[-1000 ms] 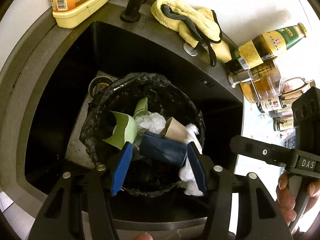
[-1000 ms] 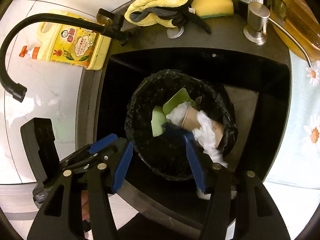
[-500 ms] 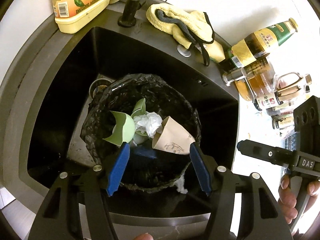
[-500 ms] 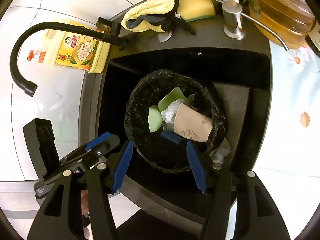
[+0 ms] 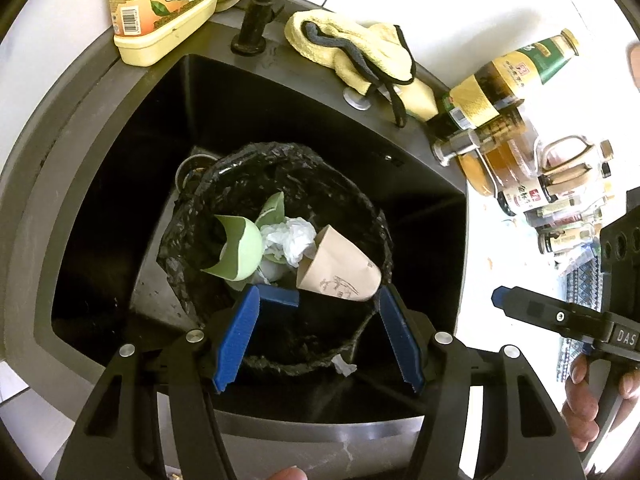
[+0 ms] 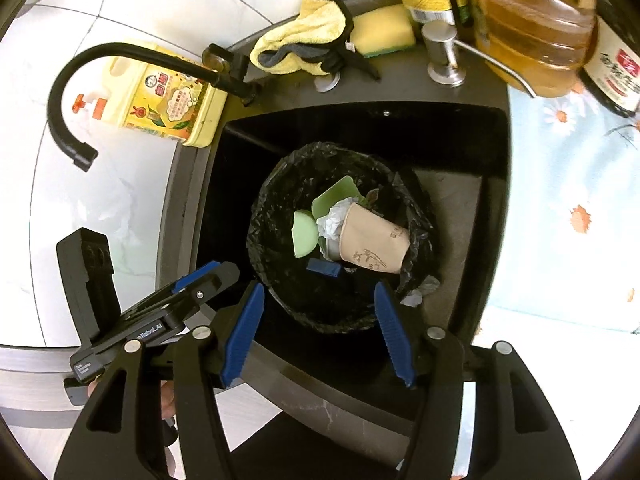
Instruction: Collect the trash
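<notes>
My left gripper [image 5: 318, 338], black-framed with blue ribbed pads, hangs open over the bin with nothing between its jaws. My right gripper [image 6: 316, 330] is the same: its jaws have just spread a little wider and hold nothing. In the left view my right hand [image 5: 588, 400] shows at the edge, wrapped round the other tool's handle.

Just beyond both sets of pads sits the round bin lined with a crinkled black plastic bag [image 5: 280, 168], standing inside the deep black sink basin [image 5: 132, 168]. The trash lies in the bag: a brown paper cup with a small printed drawing [image 5: 340, 268] on its side at the right, its mouth towards a crumpled white tissue [image 5: 292, 236]; left of that, torn pale green cup pieces [image 5: 240, 248]; and a small dark blue flat piece [image 6: 324, 267] at the near side, below the cup. A scrap of white tissue [image 6: 412, 299] sticks out at the bag's near right rim; I cannot tell whether it is inside or outside.

On the grey sink surround behind the basin lies a yellow cloth with dark grey edging [image 5: 360, 52], a yellow sponge [image 6: 384, 32] beside it, and a steel soap dispenser pump [image 6: 442, 52]. The black curved tap [image 6: 120, 68] rises at the back left, with a yellow dish soap bottle [image 6: 160, 100] behind it. Amber bottles [image 5: 504, 84] crowd the counter on the right, next to a pale blue daisy-print mat [image 6: 568, 200].
</notes>
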`<state>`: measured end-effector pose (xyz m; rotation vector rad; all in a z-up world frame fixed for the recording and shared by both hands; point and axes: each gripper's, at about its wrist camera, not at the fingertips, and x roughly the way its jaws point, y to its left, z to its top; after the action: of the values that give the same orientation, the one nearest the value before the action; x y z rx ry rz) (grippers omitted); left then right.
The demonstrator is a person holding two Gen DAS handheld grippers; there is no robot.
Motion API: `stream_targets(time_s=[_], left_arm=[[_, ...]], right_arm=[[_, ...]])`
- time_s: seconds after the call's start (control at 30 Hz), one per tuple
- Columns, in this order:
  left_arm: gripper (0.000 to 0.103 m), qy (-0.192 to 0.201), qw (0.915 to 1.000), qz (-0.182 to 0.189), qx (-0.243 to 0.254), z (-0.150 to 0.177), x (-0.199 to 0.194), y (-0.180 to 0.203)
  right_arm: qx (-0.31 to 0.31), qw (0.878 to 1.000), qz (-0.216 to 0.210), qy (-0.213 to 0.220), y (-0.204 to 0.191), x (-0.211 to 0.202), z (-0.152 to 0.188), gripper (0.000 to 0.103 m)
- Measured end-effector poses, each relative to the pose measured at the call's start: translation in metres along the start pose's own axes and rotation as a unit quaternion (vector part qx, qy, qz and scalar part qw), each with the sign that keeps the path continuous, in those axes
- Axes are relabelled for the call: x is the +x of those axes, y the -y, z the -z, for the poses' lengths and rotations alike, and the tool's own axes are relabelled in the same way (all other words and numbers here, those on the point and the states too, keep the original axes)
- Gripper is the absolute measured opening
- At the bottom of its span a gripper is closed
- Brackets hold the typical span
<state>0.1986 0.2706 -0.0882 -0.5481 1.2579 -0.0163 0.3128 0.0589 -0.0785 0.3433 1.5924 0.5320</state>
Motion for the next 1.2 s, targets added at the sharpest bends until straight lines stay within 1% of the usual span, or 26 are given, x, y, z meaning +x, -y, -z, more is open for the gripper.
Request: stream_targets(time_s=[0.13,0.3,0.4,0.5,0.63,0.67,0.7,0.8,0.9,1.07,1.1,1.13,1.2], left_arm=[[0.061,0.004,1.0,0.005,0.006,0.004,-0.007,0.008],[0.061,0.009,0.9997,0.014,0.017,0.012,-0.015,0.021],[0.061,0.007,0.9995,0.013,0.027,0.02,-0.013,0.033],[0.061,0.01,0.9995,0.012,0.029,0.031,-0.013,0.048],[0.061,0.027,0.9992,0.006,0.03,0.049,-0.019,0.071],[0.062,0.034,0.999,0.003,0.028,0.056,-0.02,0.079],[0.066,0.038,0.9989,-0.001,0.027,0.061,-0.021,0.085],[0.067,0.048,0.9986,-0.011,0.02,0.078,-0.024,0.104],[0.067,0.055,0.998,-0.023,0.022,0.096,-0.027,0.124],[0.067,0.067,0.9966,-0.042,0.022,0.124,-0.03,0.157],[0.072,0.07,0.9963,-0.045,0.022,0.13,-0.03,0.163],[0.074,0.073,0.9958,-0.05,0.023,0.137,-0.03,0.17],[0.074,0.079,0.9942,-0.062,0.036,0.152,-0.031,0.186]], right_arm=[[-0.002,1.0,0.003,0.01,0.003,-0.014,0.009,0.06],[-0.012,0.998,0.032,0.045,0.014,-0.04,0.026,0.06],[-0.017,0.997,0.04,0.062,0.023,-0.054,0.039,0.06],[-0.036,0.995,0.049,0.077,0.029,-0.07,0.052,0.063],[-0.065,0.992,0.059,0.095,0.046,-0.098,0.073,0.063],[-0.07,0.991,0.061,0.097,0.052,-0.105,0.078,0.063],[-0.073,0.991,0.063,0.098,0.057,-0.111,0.082,0.063],[-0.08,0.989,0.061,0.104,0.081,-0.136,0.097,0.064],[-0.089,0.987,0.067,0.118,0.103,-0.158,0.112,0.069],[-0.096,0.984,0.071,0.135,0.138,-0.186,0.136,0.07],[-0.096,0.983,0.072,0.14,0.145,-0.191,0.141,0.072],[-0.095,0.982,0.074,0.143,0.151,-0.196,0.146,0.076],[-0.095,0.979,0.086,0.157,0.165,-0.206,0.158,0.082]])
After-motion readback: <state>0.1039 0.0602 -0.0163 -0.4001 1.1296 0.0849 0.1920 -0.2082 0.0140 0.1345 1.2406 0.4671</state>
